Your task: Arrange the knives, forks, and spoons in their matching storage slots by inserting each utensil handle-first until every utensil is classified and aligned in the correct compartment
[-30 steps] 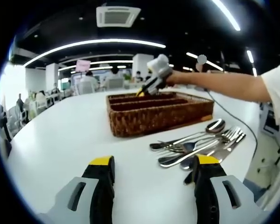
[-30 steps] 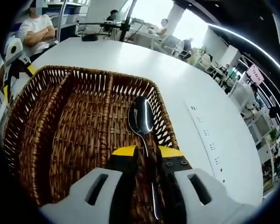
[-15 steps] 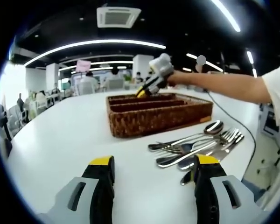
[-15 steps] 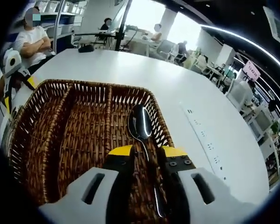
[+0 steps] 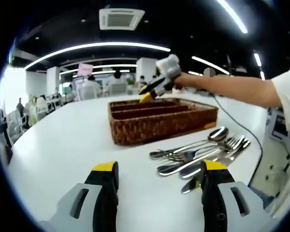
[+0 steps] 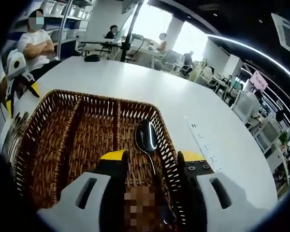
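While my right arm reaches straight out over the wicker tray (image 5: 162, 118), my right gripper (image 6: 152, 159) hangs released above the spoon (image 6: 147, 137) lying in the tray's rightmost slot. Left gripper (image 5: 154, 169) idles unclenched; loose cutlery pile (image 5: 203, 150) at 3 o'clock.

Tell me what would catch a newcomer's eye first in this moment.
The brown wicker tray with three long slots, sitting on a white table. One spoon lies in its rightmost slot in the right gripper view, between the open right gripper. Beside the tray, a pile of cutlery waits ahead of the left gripper.
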